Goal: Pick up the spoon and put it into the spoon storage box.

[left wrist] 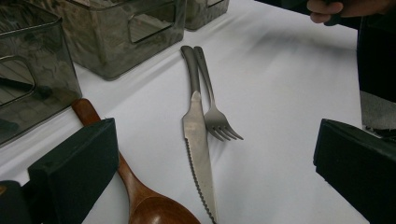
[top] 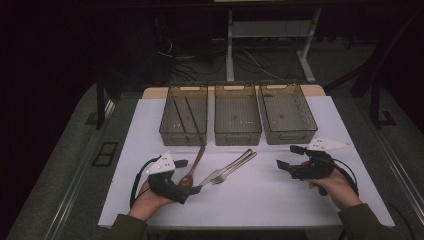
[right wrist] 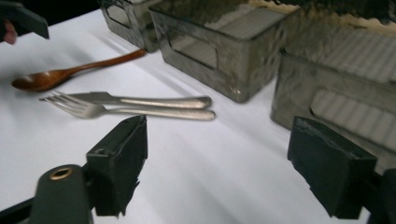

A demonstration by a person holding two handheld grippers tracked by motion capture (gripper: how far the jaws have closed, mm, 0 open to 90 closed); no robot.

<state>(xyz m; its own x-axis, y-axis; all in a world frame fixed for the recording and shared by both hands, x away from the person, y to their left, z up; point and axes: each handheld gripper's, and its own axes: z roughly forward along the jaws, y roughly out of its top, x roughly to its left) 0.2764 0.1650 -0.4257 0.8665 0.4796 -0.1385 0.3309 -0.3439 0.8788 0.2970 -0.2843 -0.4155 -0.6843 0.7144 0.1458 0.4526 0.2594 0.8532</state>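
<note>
Sorting the cutlery into the three bins has, by the look of it, not begun: the wooden spoon (top: 192, 167), knife (left wrist: 198, 140) and fork (left wrist: 215, 112) all lie on the white counter (top: 280, 200) in front of the bins (top: 237, 120), which look almost empty. The left hand-held gripper (top: 187, 176) stands released with its jaws astride the spoon's bowl, not pressing it. The right hand-held gripper (top: 290, 156) is released too, holding nothing, well right of the knife and fork.

1. Left gripper (top: 187, 175): black body, grey three-cornered top plate with small dots, black cable looping behind.
2. Right gripper (top: 290, 156): same build; brass-coloured rivet near its left jaw.
3. Jaws: black, blocky pads.
4. Sleeves (top: 125, 227): olive green.
</note>
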